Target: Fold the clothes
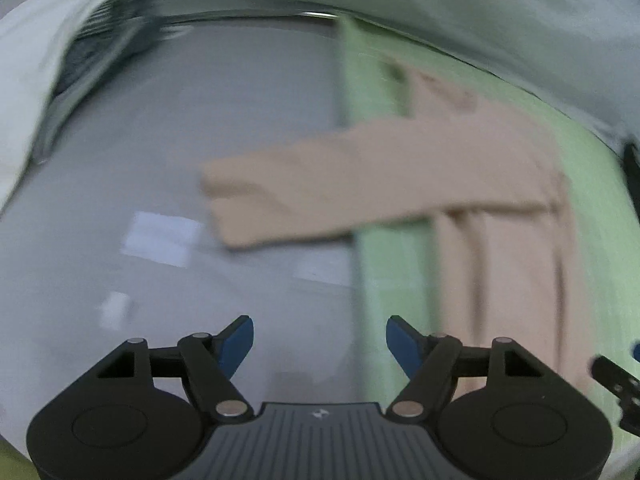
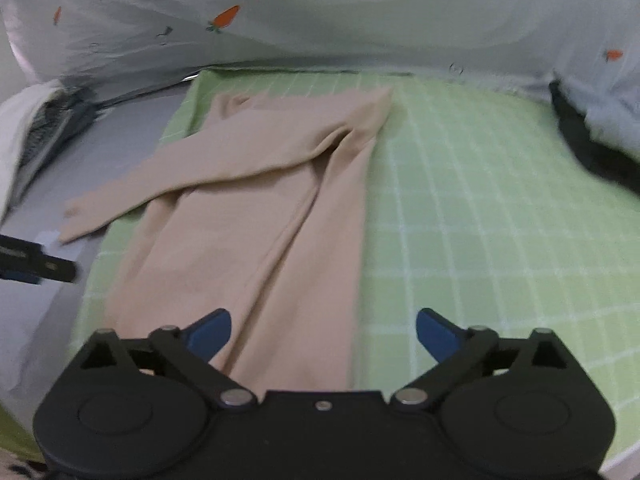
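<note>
1. Shirt (image 2: 256, 216), beige, lies flat on my green checked mat (image 2: 480, 200), along the mat's left side.
2. One sleeve (image 2: 120, 200) crosses off the mat's left edge onto the grey surface (image 1: 160, 140).
3. My right gripper (image 2: 323, 334) stands wide, nothing between its pads, over the shirt's near hem.
4. My left gripper (image 1: 320, 344) is parted too, empty, over the grey surface left of the mat; that view is blurred.
5. White cloth (image 2: 320, 20) with carrot prints lies bunched along the far side.
</note>
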The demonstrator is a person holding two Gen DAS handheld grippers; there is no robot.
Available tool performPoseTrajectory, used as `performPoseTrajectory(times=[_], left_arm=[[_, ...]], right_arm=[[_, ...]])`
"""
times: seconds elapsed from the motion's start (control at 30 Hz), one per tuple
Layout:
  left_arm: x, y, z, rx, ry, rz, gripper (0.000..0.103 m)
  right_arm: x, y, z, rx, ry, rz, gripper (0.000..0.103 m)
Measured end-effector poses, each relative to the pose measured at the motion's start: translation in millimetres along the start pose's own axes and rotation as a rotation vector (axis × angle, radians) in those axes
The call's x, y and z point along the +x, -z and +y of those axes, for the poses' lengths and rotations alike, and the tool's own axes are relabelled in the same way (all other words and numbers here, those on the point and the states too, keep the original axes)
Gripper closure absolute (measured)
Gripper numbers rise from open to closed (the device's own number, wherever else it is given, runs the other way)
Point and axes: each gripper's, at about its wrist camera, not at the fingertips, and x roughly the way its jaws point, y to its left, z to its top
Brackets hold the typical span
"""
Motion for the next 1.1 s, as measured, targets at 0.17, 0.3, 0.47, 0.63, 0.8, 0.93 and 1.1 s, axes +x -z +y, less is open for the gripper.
performPoseTrajectory(times=[0.17, 0.3, 0.47, 0.63, 0.8, 0.93, 1.1], left_arm=[[14, -23, 20, -0.058, -0.074, 0.002, 0.028], [29, -44, 30, -0.123, -0.082, 0.003, 0.027], [54, -76, 33, -0.161, -0.122, 0.0, 0.024], [69, -92, 28, -0.146, -0.167, 0.016, 0.017], [74, -96, 29, -0.154, -0.174, 0.026, 0.012], [75, -96, 29, -0.154, -0.174, 0.032, 0.012], [73, -96, 26, -0.166, -0.177, 0.023, 0.018]], right_arm=[[25, -30, -3, -0.016, 0.069, -0.016, 0.001], [57, -58, -5, -0.048, 0.11, -0.012, 0.001], [106, -93, -5, -0.093, 0.125, 0.001, 0.001], [146, -112, 8, -0.208, 0.166, 0.032, 0.001], [153, -116, 11, -0.265, 0.266, -0.039, 0.0], [147, -124, -3, -0.187, 0.269, -0.112, 0.0], [147, -125, -10, -0.138, 0.255, -0.129, 0.0]])
